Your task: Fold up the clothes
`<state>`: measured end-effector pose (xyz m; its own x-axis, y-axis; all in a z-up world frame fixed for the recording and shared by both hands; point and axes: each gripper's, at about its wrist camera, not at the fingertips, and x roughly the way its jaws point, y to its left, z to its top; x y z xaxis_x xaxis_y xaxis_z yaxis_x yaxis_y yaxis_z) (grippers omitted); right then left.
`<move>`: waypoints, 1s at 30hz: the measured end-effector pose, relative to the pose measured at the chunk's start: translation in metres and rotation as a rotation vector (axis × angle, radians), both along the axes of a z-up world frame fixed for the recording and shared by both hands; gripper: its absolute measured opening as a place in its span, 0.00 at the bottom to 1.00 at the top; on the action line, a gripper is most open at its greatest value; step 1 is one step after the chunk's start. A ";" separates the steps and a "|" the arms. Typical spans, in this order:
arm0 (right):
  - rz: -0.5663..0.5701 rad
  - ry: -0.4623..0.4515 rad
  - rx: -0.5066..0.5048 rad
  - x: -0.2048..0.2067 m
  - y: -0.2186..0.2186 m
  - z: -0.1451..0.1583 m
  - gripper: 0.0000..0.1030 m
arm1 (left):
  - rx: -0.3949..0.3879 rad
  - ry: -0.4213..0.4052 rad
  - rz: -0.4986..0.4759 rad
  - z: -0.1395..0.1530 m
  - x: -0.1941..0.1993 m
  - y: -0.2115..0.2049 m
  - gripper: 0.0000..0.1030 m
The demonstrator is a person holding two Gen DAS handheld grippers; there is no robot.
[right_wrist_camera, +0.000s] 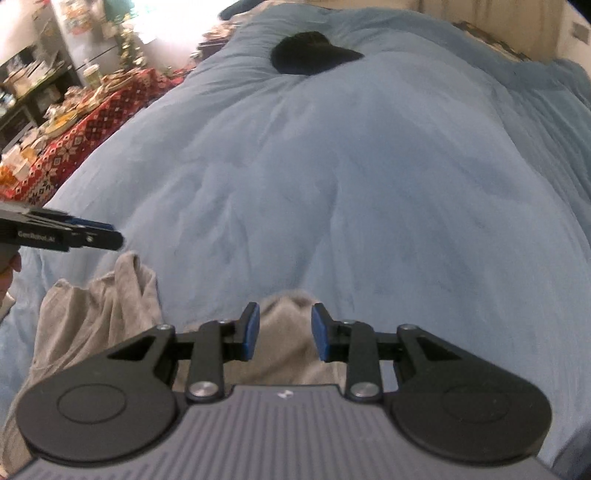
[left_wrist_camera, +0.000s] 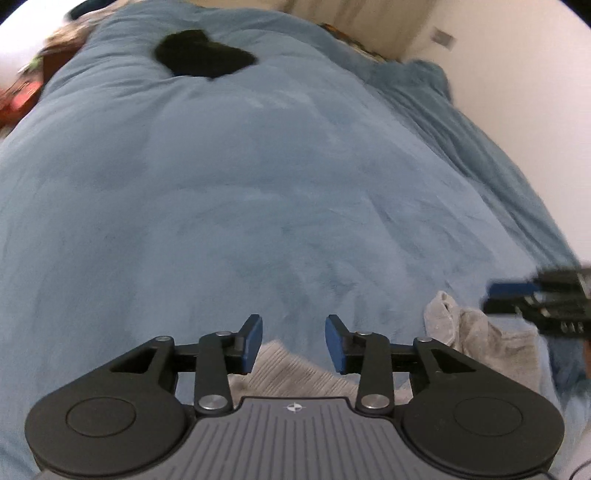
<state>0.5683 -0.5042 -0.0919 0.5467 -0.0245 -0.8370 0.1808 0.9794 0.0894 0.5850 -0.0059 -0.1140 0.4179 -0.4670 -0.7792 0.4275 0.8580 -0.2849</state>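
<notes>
Lying soft and limp at six o'clock, the grey garment (right_wrist_camera: pixel 96 295) wants an edge grip; both the left gripper (left_wrist_camera: pixel 293 341) and the right gripper (right_wrist_camera: pixel 284 332) stand part-open, empty.

Soft even daylight, motion blur, fisheye-warped edges, blown-out window (right_wrist_camera: pixel 155 26)

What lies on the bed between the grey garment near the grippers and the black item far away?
Only bare blue blanket lies between the grey garment and the black item, in both wrist views.

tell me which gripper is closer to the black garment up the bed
Neither clearly: left gripper and right gripper both hover over the grey garment, far from the black garment.
</notes>
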 end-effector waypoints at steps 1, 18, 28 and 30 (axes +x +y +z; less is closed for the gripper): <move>0.023 0.017 -0.003 0.009 -0.002 -0.004 0.25 | 0.033 -0.008 -0.022 -0.001 0.003 -0.007 0.36; 0.087 0.157 0.018 0.029 0.002 -0.043 0.06 | 0.174 0.063 -0.100 -0.021 -0.008 -0.003 0.10; -0.109 0.117 0.132 -0.072 0.035 -0.023 0.06 | 0.148 0.122 0.080 -0.008 -0.104 0.027 0.07; -0.133 0.124 0.148 -0.087 0.048 -0.030 0.06 | 0.158 0.145 0.100 -0.016 -0.123 0.028 0.07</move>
